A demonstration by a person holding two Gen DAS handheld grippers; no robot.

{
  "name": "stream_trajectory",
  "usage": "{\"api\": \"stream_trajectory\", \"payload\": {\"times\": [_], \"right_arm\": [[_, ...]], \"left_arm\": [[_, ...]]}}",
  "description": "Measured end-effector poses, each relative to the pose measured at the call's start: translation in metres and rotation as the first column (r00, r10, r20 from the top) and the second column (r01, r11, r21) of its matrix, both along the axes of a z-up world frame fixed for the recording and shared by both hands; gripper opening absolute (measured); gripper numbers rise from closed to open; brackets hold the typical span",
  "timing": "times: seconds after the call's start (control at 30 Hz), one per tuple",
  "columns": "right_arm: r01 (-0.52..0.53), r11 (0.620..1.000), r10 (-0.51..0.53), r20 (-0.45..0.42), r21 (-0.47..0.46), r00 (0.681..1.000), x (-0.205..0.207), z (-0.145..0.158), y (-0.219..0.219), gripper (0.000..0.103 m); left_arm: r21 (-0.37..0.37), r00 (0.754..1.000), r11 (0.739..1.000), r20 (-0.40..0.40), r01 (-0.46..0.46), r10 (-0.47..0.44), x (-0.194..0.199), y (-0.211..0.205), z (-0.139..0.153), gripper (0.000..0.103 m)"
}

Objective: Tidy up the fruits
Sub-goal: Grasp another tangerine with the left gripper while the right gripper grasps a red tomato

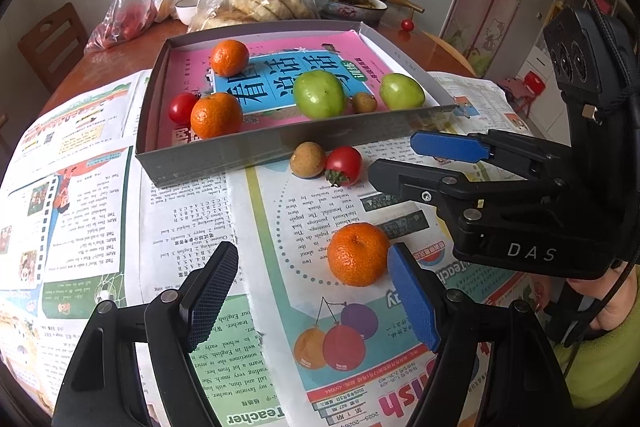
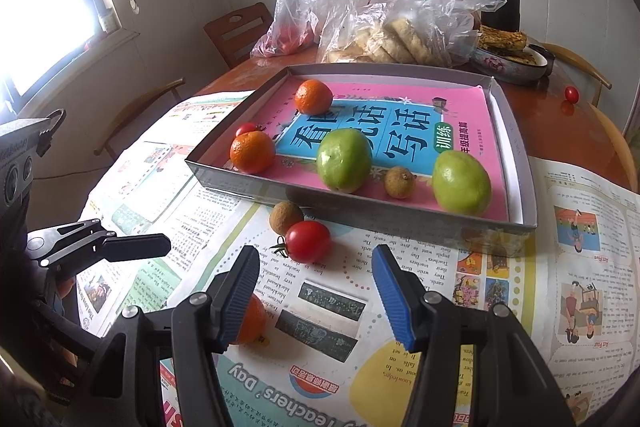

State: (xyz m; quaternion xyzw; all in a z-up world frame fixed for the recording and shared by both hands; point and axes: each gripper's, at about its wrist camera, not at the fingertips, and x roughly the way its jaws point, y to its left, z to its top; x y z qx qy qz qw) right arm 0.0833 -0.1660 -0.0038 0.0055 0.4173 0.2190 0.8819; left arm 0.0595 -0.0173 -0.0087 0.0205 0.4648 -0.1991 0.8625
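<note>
Right now my left gripper (image 1: pixel 312 291) hangs spread over the newspaper (image 1: pixel 192 219), nothing between its pads; a loose orange (image 1: pixel 357 253) sits just beside its right pad. My right gripper (image 2: pixel 316 291) is spread and empty too, facing a tomato (image 2: pixel 307 241) and a longan (image 2: pixel 285 217) outside the tray (image 2: pixel 360 213).

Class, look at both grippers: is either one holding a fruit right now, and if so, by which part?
Nothing is held. The left gripper stands open with the loose orange lying on the newspaper beside one finger. The right gripper is open over bare newspaper.
</note>
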Motion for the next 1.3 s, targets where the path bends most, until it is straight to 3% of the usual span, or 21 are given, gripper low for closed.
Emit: {"api": "stream_trajectory", "payload": {"times": [0.8,0.93,1.3], "right_arm": [[-0.122,0.991,0.120,-0.049,-0.061,0.992,0.021,-0.020,0.024,0.058],[-0.137,0.988,0.133,-0.052,-0.076,0.990,0.027,-0.025,0.027,0.058],[-0.176,0.977,0.174,-0.026,-0.117,0.984,0.031,-0.032,0.033,0.044]], "left_arm": [[-0.045,0.998,0.997,-0.027,0.062,-0.063,0.002,-0.012,-0.012,0.078],[-0.050,0.997,0.997,-0.032,0.065,-0.067,0.004,-0.013,-0.014,0.072],[-0.074,0.997,0.996,-0.056,0.058,-0.062,0.010,-0.012,-0.021,0.062]]}}
